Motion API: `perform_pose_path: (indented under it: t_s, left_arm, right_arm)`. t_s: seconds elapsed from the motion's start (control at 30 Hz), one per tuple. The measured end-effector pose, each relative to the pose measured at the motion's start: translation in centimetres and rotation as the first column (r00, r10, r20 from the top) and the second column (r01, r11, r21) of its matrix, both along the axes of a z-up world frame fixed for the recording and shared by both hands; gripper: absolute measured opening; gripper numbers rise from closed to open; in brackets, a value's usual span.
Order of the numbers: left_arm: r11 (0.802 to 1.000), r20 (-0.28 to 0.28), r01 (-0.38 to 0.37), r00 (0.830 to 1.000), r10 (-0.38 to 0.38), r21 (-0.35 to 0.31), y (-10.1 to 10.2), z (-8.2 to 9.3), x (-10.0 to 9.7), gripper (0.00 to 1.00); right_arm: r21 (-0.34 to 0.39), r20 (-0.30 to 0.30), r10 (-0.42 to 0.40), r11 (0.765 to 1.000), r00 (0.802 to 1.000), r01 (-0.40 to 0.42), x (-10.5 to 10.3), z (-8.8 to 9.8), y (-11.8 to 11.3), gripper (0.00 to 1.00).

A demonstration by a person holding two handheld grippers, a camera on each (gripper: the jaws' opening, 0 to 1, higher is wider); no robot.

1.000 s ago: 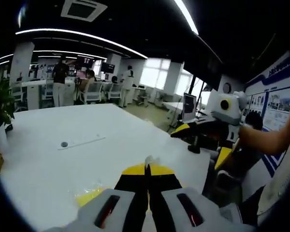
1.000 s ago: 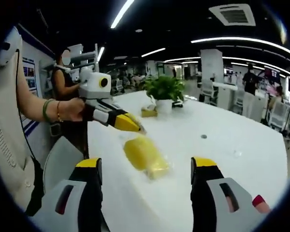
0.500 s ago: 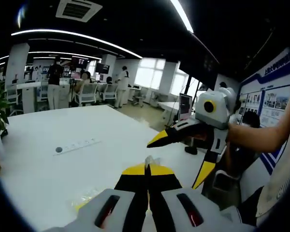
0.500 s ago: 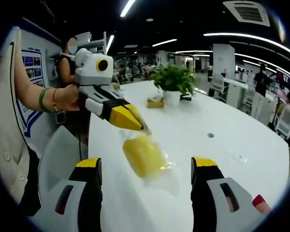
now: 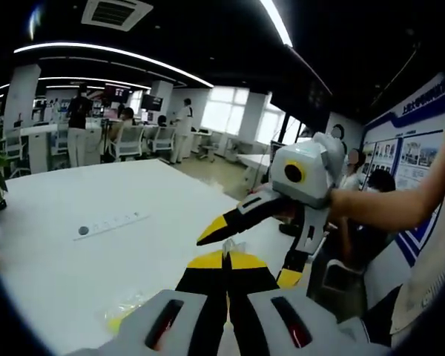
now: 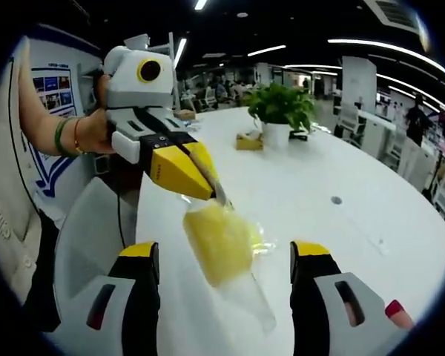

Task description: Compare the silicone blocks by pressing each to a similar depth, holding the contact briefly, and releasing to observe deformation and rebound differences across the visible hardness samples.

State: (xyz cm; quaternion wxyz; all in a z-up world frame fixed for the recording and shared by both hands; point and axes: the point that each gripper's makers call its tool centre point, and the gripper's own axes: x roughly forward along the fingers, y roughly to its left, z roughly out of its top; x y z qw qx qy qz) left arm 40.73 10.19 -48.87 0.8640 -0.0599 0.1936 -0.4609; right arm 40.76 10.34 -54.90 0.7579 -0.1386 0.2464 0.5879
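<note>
Between my right gripper's (image 6: 224,259) widely parted jaws hangs a yellow silicone block (image 6: 216,239) in a clear plastic wrapper (image 6: 246,293), raised off the white table (image 6: 341,245). My left gripper (image 6: 216,194) has its jaws pressed together on the wrapper's top edge, just above the block, and my left hand (image 6: 95,132) grips its body. The right gripper holds nothing, and no jaw touches the block itself. Seen from my left gripper view, its closed yellow tips (image 5: 225,259) meet on a sliver of clear plastic, with the right gripper (image 5: 241,245) open just beyond. Farther across the table stands a potted plant (image 6: 282,111), with a small round socket (image 6: 336,199) set in the tabletop.
</note>
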Motion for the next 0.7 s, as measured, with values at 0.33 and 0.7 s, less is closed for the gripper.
perform_pose_path:
  t_s: [0.33, 0.7]
  left_arm:
    - [0.999, 0.005, 0.036, 0.999, -0.036, 0.002, -0.9, 0.3, -0.2, 0.00]
    - [0.998, 0.005, 0.067, 0.998, -0.067, 0.003, -1.5, 0.2, -0.5, 0.00]
  right_arm:
    - [-0.006, -0.038, 0.051, 0.999, 0.998, -0.051, -0.3, -1.3, 1.1, 0.54]
    - [-0.008, -0.085, 0.087, 0.996, 0.993, -0.088, -0.6, -2.3, 1.4, 0.32]
